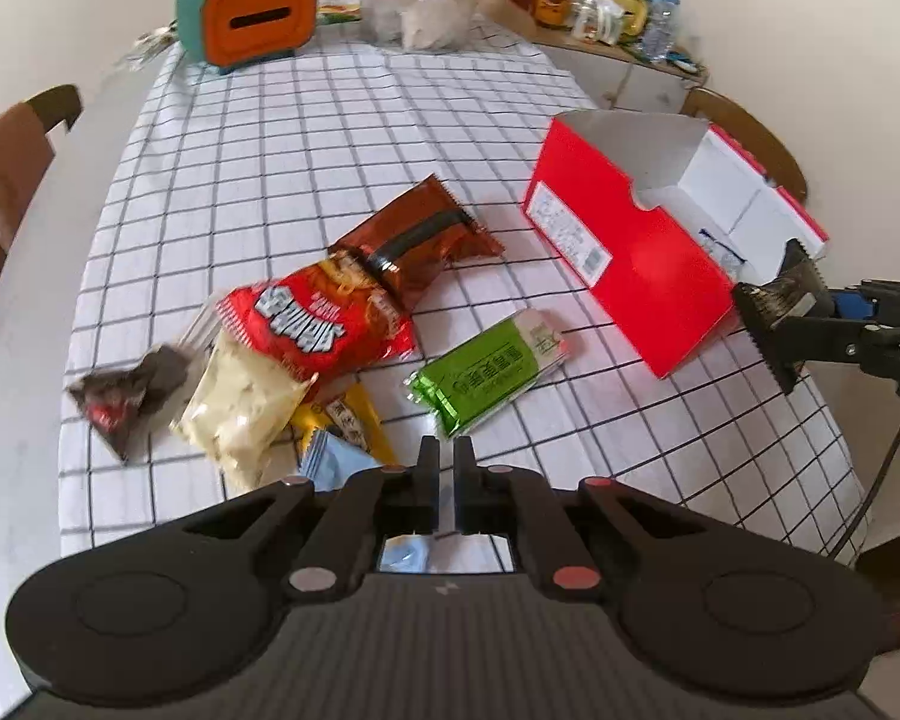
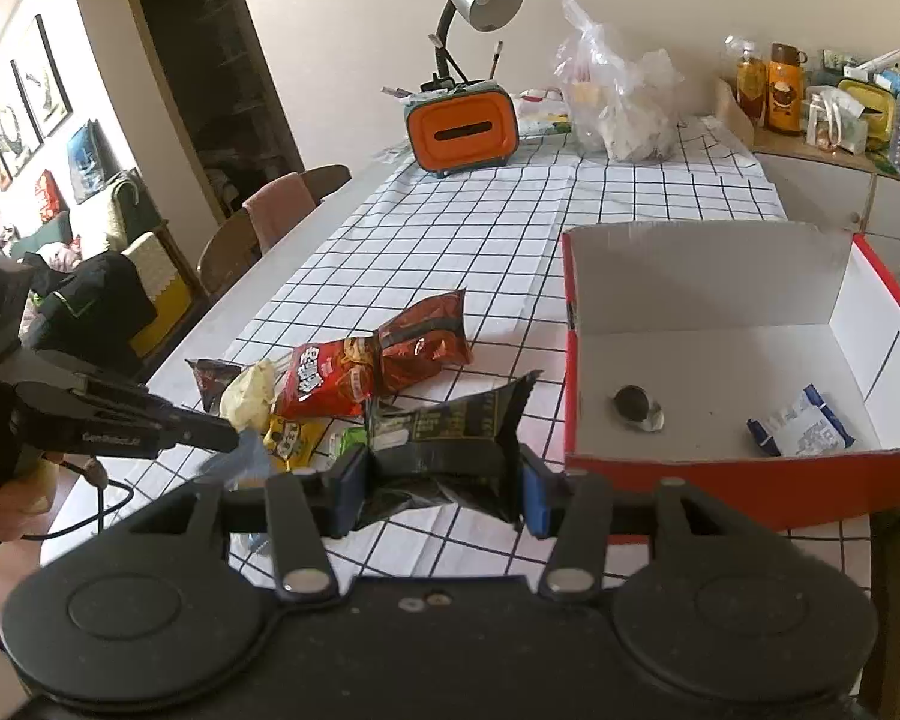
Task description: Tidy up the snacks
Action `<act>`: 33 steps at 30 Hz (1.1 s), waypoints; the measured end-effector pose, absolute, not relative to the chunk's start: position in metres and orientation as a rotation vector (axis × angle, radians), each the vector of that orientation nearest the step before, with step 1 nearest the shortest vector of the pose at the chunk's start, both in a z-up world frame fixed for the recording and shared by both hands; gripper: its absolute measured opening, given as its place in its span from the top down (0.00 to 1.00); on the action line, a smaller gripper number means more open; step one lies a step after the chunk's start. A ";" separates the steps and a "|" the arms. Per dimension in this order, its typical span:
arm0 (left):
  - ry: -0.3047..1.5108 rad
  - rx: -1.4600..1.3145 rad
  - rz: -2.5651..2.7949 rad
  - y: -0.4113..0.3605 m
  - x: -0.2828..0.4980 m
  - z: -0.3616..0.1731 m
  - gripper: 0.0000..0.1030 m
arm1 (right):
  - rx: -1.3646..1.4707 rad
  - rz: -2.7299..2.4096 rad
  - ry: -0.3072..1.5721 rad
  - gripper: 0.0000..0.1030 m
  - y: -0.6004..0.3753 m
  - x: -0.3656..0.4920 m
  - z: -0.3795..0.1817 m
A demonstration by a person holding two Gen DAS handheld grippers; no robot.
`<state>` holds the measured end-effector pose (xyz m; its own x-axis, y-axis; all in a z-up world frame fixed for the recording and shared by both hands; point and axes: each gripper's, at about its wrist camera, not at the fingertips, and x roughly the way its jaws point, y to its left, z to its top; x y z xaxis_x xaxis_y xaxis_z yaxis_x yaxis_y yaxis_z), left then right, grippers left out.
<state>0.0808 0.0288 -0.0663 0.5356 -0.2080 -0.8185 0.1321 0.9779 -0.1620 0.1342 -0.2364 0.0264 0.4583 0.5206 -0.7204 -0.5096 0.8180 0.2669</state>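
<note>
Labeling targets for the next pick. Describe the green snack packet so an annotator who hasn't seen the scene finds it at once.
Start at the open red cardboard box on the black-grid white tablecloth. Toward the snack pile from the box's near corner, the flat green foil packet lies alone on the cloth, right of the red chip bag. It is the only green wrapper, with one pale end, touching no other snack.

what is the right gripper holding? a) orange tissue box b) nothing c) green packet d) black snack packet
d: the right gripper is shut on the black snack packet, pinched between its blue-padded fingers just short of the red box.
</note>
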 end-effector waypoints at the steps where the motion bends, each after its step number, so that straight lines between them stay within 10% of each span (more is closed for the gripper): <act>1: 0.990 -0.086 -0.197 0.029 0.079 -0.067 0.94 | 0.017 0.646 0.893 0.52 -0.238 0.134 0.026; 9: 1.004 -0.146 -0.150 0.035 0.070 -0.084 0.21 | 0.034 0.708 0.940 0.52 -0.234 0.132 0.011; 33: 1.084 0.156 -0.184 0.017 0.097 -0.151 0.22 | 0.060 0.611 1.023 0.51 -0.210 0.111 -0.021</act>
<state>0.0974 0.0169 -0.1505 0.4554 -0.0724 -0.8874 0.2252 0.9736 0.0361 0.1108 -0.2104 -0.0213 0.3700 0.5036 -0.7807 -0.4488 0.8327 0.3244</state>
